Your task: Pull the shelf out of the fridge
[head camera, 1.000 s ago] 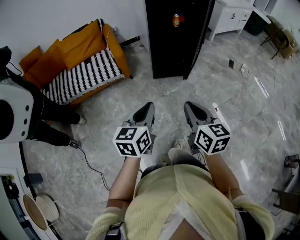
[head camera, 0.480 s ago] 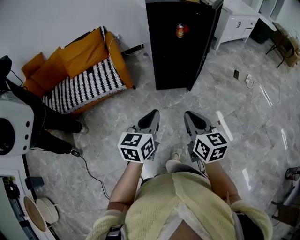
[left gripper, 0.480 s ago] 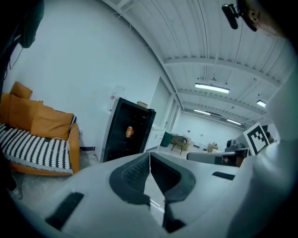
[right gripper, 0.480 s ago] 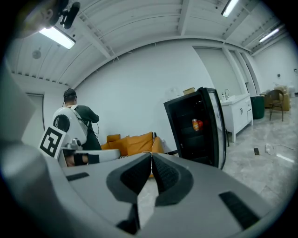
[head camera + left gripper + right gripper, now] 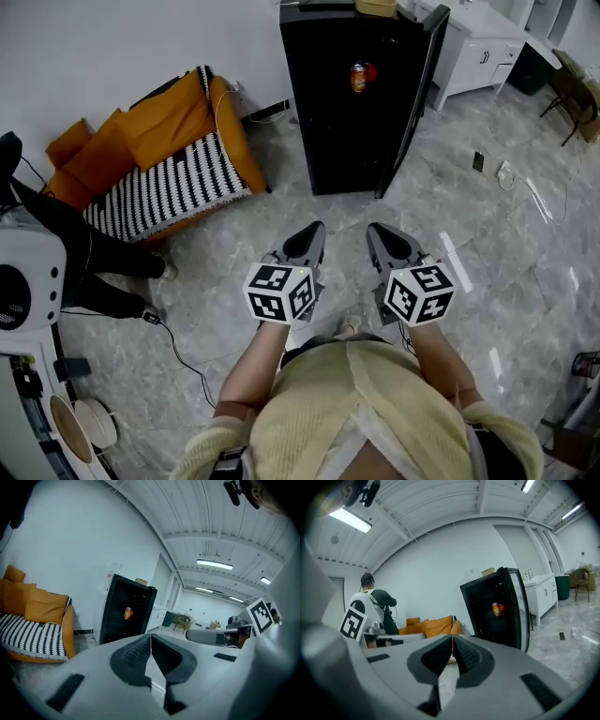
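In the head view, the fridge (image 5: 361, 94) is seen at the upper middle of the frame, with its door (image 5: 424, 89) apparently swung open along its right edge. A can (image 5: 358, 77) is seen high in the dark interior. The shelf itself cannot be made out in that darkness; it is judged to lie under the can. The left gripper (image 5: 314, 229) and right gripper (image 5: 372, 229) are held side by side at the centre of the frame, over bare floor (image 5: 469, 234). Both are pointed toward the fridge and kept well apart from it. This is judged to be a carrying posture for the approach, since nothing is within reach. In the left gripper view the jaws are seen brought together at their tips, with nothing between them. In the right gripper view the jaws are likewise closed and empty. A sofa (image 5: 159, 150) is seen at the upper left, clear of the path. No part of the pull is judged to be begun; the jaws would need to be parted before the shelf edge could be taken.
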Demonstrator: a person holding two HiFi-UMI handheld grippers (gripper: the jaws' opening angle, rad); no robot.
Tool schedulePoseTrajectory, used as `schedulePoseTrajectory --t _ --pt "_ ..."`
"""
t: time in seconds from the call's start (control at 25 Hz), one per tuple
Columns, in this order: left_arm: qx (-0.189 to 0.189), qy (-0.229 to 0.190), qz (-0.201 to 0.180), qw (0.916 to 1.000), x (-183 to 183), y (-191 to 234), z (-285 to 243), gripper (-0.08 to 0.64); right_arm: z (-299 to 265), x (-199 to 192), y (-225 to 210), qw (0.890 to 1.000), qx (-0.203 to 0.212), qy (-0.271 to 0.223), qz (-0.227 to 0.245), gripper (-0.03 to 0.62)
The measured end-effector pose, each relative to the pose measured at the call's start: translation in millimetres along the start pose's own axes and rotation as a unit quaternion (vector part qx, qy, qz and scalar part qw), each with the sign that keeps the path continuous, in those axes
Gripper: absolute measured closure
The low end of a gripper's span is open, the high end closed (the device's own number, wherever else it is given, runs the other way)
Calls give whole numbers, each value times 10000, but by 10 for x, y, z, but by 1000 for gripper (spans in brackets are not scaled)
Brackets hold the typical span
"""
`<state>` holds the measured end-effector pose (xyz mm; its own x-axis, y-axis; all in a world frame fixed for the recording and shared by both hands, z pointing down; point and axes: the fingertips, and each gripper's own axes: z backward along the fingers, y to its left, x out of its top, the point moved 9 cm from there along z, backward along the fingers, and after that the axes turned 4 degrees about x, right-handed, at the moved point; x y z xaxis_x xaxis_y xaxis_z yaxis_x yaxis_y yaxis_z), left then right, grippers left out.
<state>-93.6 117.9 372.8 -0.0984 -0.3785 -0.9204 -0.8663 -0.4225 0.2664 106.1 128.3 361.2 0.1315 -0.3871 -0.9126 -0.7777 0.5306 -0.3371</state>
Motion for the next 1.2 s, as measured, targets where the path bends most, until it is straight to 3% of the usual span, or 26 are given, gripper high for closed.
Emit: schedulePoseTrajectory --t 0.56,1.2 --pt "216 95 71 9997 90 26 -400 534 -211 119 -341 10000 -18 93 3 562" --pt "-69 175 4 9998 385 424 -1068 534 -846 363 -604 9994 -321 79 -68 563"
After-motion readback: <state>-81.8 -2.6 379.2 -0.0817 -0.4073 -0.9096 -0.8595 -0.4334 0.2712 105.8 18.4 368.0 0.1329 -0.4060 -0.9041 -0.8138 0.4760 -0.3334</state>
